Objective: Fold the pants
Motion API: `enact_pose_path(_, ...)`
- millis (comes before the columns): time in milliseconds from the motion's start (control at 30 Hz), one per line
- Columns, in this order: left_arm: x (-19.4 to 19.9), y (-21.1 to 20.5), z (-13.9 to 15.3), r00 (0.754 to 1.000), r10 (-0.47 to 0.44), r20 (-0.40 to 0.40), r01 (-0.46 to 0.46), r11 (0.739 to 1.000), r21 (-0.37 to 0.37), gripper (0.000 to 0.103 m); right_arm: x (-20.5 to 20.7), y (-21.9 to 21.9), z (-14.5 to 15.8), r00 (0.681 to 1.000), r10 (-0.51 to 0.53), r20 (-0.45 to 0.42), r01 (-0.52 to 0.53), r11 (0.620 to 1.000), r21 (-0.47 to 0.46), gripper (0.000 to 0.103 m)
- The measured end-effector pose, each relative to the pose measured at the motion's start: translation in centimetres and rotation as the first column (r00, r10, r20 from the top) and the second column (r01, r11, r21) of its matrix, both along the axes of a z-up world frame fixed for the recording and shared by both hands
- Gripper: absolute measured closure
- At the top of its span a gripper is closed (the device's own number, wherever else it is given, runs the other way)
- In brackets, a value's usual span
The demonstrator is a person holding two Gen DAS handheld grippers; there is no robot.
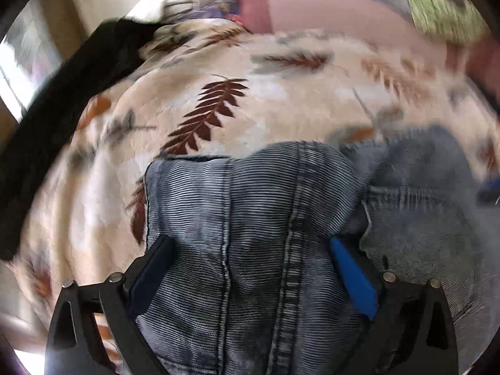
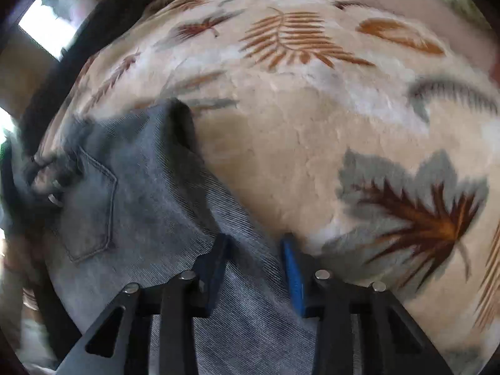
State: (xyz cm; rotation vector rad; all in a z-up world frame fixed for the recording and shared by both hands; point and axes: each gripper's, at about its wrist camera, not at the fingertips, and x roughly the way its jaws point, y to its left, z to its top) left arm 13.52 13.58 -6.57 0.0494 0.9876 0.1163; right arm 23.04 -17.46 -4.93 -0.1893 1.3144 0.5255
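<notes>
Left wrist: faded blue jeans (image 1: 256,218) bunched, seams showing.

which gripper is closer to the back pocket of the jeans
Right. The back pocket lies just to the left of the right gripper, which has denim between its fingers. The left gripper straddles a seamed part of the jeans, no pocket beside it.

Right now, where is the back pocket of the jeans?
In the right wrist view the back pocket shows at lower left on the jeans, left of the right gripper, with the leaf-print blanket to the right.
</notes>
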Motion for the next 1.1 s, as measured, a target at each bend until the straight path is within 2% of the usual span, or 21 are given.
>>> enact_pose_path(33,-0.1,0.0,0.0,1.000,-0.002,0.004,0.002,1.000,0.000,0.000,0.1,0.0,0.5,1.000,-0.014,0.021,0.014,1.000,0.003,0.080)
enact_pose_path(67,-0.1,-0.1,0.0,1.000,-0.002,0.011,0.002,1.000,0.016,0.000,0.2,-0.4,1.3,0.996,-0.049,0.071,0.049,0.999,-0.008,0.100)
enact_pose_path(133,-0.3,-0.6,-0.2,1.000,-0.004,0.030,0.003,0.999,0.053,0.000,0.6,-2.2,1.8,0.967,-0.170,0.192,0.192,0.975,-0.108,0.103)
enact_pose_path(233,-0.4,-0.4,-0.2,0.999,-0.003,0.041,0.001,0.999,0.040,0.000,-0.1,-6.3,1.8,0.946,-0.316,0.067,0.309,0.945,0.104,0.100)
enact_pose_path(267,-0.5,-0.4,-0.2,0.999,-0.004,0.043,0.002,0.999,0.034,0.000,-1.2,-8.0,2.8,0.929,-0.363,0.073,0.350,0.924,0.152,0.099)
enact_pose_path(300,-0.6,-0.3,-0.1,0.999,-0.004,0.046,0.003,0.999,0.032,0.000,-2.5,-10.1,3.9,0.901,-0.428,0.069,0.406,0.889,0.210,0.097)
enact_pose_path(333,-0.7,-0.4,0.0,0.999,-0.004,0.051,0.002,0.999,0.034,0.000,-4.3,-12.9,5.1,0.859,-0.511,0.037,0.481,0.828,0.288,0.095)
enact_pose_path(367,-0.7,-0.4,0.0,0.998,-0.003,0.055,0.001,0.999,0.037,0.000,-6.2,-15.4,6.0,0.818,-0.576,-0.002,0.540,0.766,0.349,0.085)
enact_pose_path(400,-0.9,-0.5,0.1,0.998,-0.002,0.056,0.000,0.999,0.038,0.000,-9.1,-18.3,7.1,0.771,-0.634,-0.058,0.594,0.684,0.422,0.062)
enact_pose_path(433,-0.8,-0.5,0.1,0.998,-0.001,0.056,-0.001,0.999,0.035,0.000,-11.2,-20.0,7.7,0.747,-0.658,-0.099,0.621,0.637,0.457,0.045)
enact_pose_path(467,-0.9,-0.5,0.1,0.998,0.000,0.056,-0.002,1.000,0.031,0.000,-12.9,-21.2,8.3,0.723,-0.676,-0.139,0.648,0.596,0.474,0.015)
enact_pose_path(500,-0.9,-0.5,0.1,0.998,0.002,0.056,-0.003,1.000,0.028,0.000,-15.9,-22.9,8.3,0.687,-0.702,-0.190,0.685,0.539,0.490,0.007)
enact_pose_path(600,-1.0,-0.4,0.2,0.998,0.003,0.058,-0.004,1.000,0.029,0.000,-21.3,-25.4,7.1,0.622,-0.724,-0.296,0.745,0.432,0.508,0.007)
enact_pose_path(667,-0.9,-0.4,0.2,0.998,0.005,0.057,-0.006,1.000,0.025,0.000,-24.5,-27.6,4.9,0.539,-0.759,-0.366,0.807,0.340,0.483,0.007)
enact_pose_path(733,-0.9,-0.4,0.3,0.998,0.008,0.057,-0.009,1.000,0.024,0.000,-25.4,-29.0,3.6,0.493,-0.793,-0.358,0.825,0.297,0.481,0.010)
enact_pose_path(800,-1.0,-0.4,0.4,0.998,0.009,0.059,-0.011,1.000,0.026,0.000,-25.7,-30.1,2.4,0.433,-0.807,-0.401,0.850,0.217,0.480,0.010)
enact_pose_path(867,-1.2,-0.3,0.5,0.998,0.010,0.065,-0.012,1.000,0.022,0.000,-25.4,-30.8,0.9,0.377,-0.819,-0.433,0.877,0.164,0.452,0.011)
enact_pose_path(1000,-1.3,-0.3,0.6,0.997,0.010,0.073,-0.011,1.000,0.017,0.000,-24.8,-31.0,0.4,0.361,-0.836,-0.413,0.860,0.128,0.494,0.013)
enact_pose_path(1033,-1.3,-0.3,0.6,0.997,0.010,0.074,-0.012,1.000,0.020,0.000,-24.7,-30.9,0.7,0.369,-0.846,-0.384,0.853,0.145,0.502,0.019)
enact_pose_path(1067,-1.3,-0.4,0.6,0.997,0.011,0.075,-0.013,1.000,0.022,0.000,-24.7,-30.9,1.0,0.374,-0.862,-0.342,0.856,0.179,0.485,0.049)
enact_pose_path(1100,-1.3,-0.4,0.6,0.997,0.011,0.075,-0.013,1.000,0.022,0.000,-24.9,-31.3,1.1,0.369,-0.870,-0.327,0.867,0.194,0.460,0.070)
